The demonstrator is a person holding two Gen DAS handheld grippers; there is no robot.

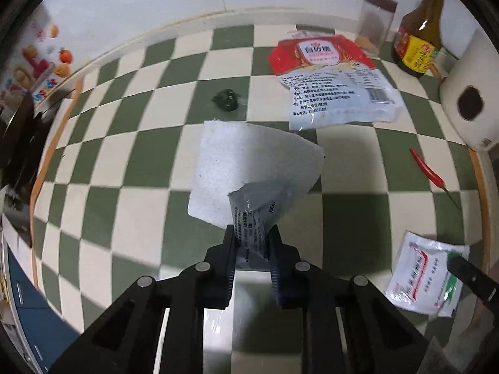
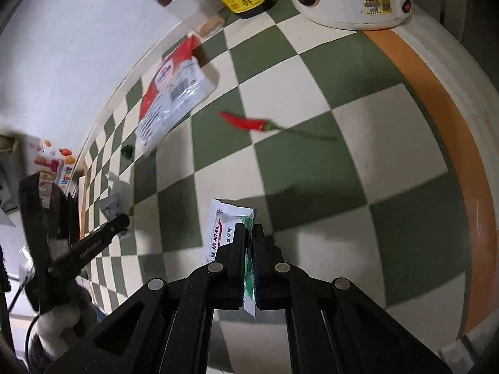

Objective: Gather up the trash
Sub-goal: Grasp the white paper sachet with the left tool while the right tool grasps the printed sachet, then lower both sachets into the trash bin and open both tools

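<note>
My left gripper is shut on a torn grey sachet, held above the green-and-cream checkered table. A white paper napkin hangs behind the sachet. My right gripper is shut on a white sachet with red and green print; it also shows in the left wrist view. A red-and-clear empty bag lies at the back, also seen in the right wrist view. A small dark green crumpled wrapper lies near the middle.
A red chili lies at the right, also in the right wrist view. A sauce bottle, a clear jar and a white rice cooker stand at the back right. The table's orange edge runs along the right.
</note>
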